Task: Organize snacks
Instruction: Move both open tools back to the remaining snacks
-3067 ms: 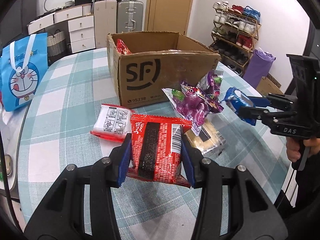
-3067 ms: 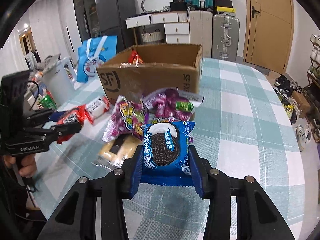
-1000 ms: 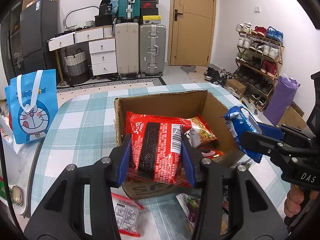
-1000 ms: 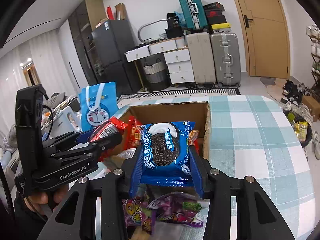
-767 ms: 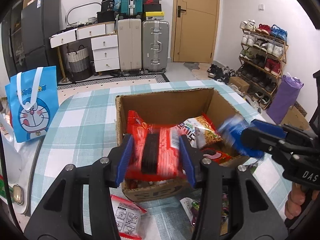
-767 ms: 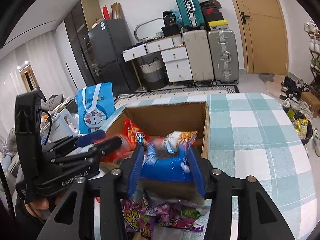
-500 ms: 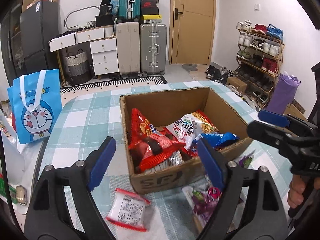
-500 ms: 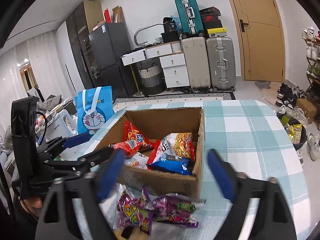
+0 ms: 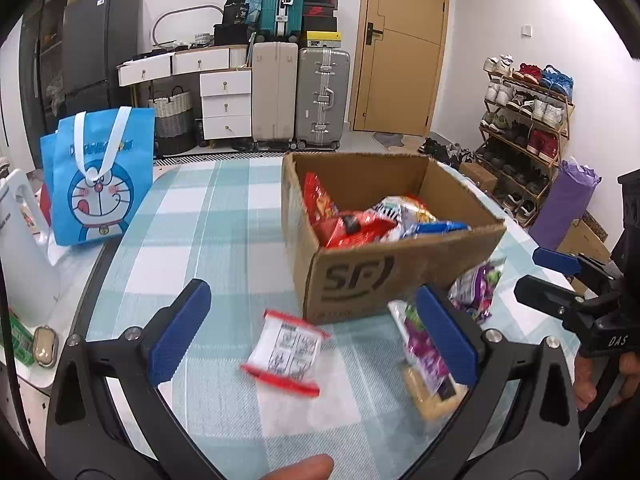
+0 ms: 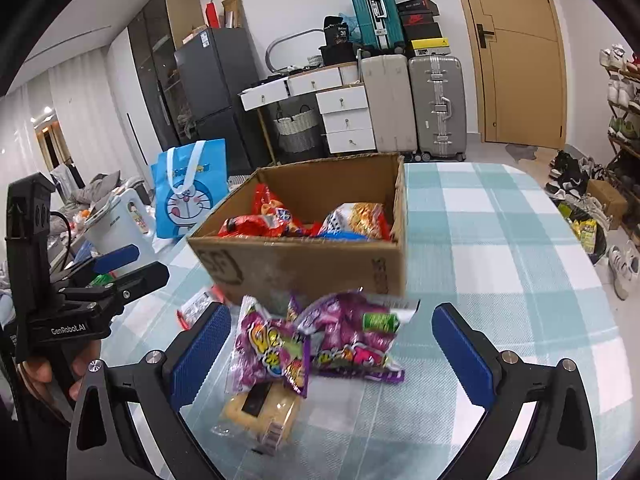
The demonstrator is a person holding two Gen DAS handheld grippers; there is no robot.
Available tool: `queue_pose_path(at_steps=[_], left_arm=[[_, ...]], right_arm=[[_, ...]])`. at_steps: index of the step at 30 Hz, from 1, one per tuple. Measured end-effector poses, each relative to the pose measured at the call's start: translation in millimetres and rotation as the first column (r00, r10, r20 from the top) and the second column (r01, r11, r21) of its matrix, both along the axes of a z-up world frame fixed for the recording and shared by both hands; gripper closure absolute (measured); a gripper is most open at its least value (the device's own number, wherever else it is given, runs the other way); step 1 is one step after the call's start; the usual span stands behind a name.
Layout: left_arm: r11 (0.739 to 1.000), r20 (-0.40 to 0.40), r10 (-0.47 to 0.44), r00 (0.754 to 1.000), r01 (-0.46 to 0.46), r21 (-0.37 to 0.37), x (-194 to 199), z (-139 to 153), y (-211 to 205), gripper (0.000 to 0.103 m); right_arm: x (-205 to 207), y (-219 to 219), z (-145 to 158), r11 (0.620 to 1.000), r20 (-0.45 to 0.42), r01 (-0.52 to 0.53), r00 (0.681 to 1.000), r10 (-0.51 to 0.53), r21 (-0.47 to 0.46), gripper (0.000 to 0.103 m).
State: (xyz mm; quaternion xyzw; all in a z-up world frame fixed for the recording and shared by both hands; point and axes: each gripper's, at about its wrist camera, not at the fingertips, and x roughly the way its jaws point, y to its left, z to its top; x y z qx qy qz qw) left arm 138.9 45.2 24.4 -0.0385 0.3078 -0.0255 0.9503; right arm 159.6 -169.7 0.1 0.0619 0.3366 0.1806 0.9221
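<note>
1. Step in hand, as judged: between picks. Both claws were empty; several packets already lay in the box (image 9: 400, 276), and loose snacks were left on the table (image 9: 208, 224).
2. Left gripper (image 9: 312, 340): jaws were opening, near full spread, nothing pinched. The white packet (image 9: 286, 354) lay on the cloth between the pads, untouched, just off the box's 7 o'clock corner.
3. Right gripper (image 10: 332, 356): jaws were opening, spread wide, nothing pinched. The purple packets (image 10: 316, 344) lay between the pads, at 6 o'clock of the box, unpressed.
4. Yellow packet (image 10: 260, 412) was seen partly under the purple ones, at their 7 o'clock.
5. Next move, as judged: each claw to be lowered over its packet and closed across the narrow width, then carried over the box rim.
6. Look of the snacks: soft, crinkly film bags. The white one was flat with red end seals; its print was blurred. The purple ones were overlapped, so two may be caught at once.
</note>
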Motion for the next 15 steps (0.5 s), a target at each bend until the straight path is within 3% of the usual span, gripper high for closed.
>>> queue_pose_path(at_steps=[4, 15], left_arm=[[1.000, -0.024, -0.006, 1.000, 0.006, 0.013, -7.6, -10.7, 4.2, 0.000], [0.999, -0.092, 0.025, 0.995, -0.022, 0.029, 5.4, -32.9, 9.3, 0.000]], right_arm=[[1.1, 2.8, -6.9, 0.999, -0.019, 0.008, 1.000, -0.009, -0.043, 0.001], [11.4, -5.2, -18.4, 0.999, -0.076, 0.039, 0.996, -0.040, -0.013, 0.001]])
